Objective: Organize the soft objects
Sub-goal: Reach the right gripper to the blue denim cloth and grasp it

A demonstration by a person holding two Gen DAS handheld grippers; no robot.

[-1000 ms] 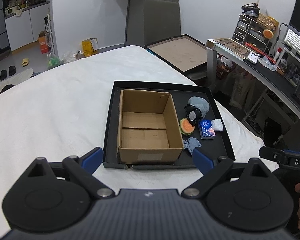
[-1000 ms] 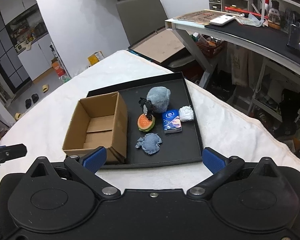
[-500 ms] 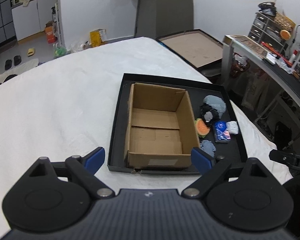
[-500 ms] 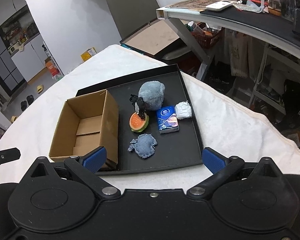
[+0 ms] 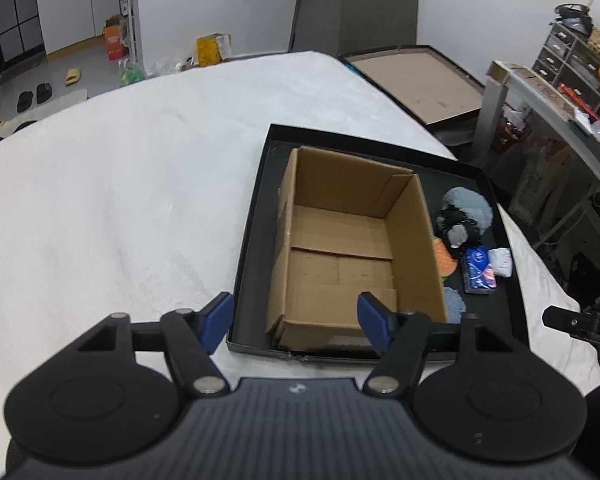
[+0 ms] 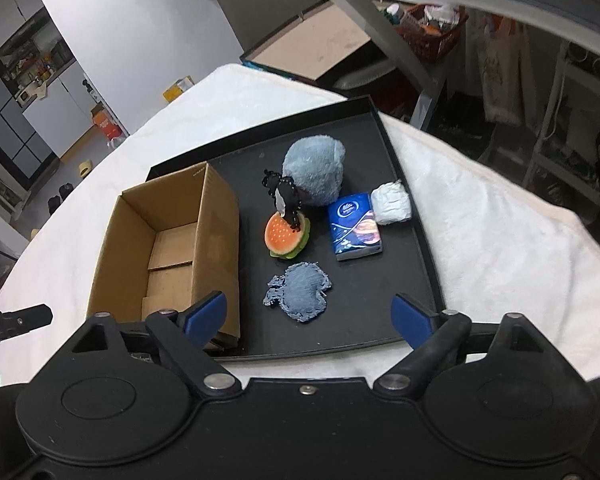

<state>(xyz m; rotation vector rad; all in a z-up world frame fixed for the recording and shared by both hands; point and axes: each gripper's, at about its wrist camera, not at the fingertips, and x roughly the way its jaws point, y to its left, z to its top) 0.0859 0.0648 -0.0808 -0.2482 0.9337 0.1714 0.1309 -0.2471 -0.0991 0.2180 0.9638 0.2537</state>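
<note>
1. Our left gripper hangs over the near edge of the black tray, its jaws closing with nothing between them. It looks down into the cardboard box, so we judge it is there to steady or tend the box, not to pick anything up.
2. Our right gripper is also closing on empty air. It sits above the tray's near edge and frames the denim patch, the closest soft thing — our likeliest first pick.
3. The box stands open-topped and empty along the tray's left side, against the left rim. Its open mouth next to the loose pieces suggests it is the place they are meant to go.
4. The soft things lie in the strip between the box and the tray's right rim:
   - the denim patch is nearest us, flat and apart from the rest;
   - the burger-shaped toy sits behind it, close to the box wall, with a black frilly piece draped over it;
   - the blue-grey plush is towards the far edge, touching that black piece;
   - the blue tissue pack and the white wad lie side by side by the right rim.
5. Nothing is in the box yet — the sorting, as we read it, has not begun.
</note>
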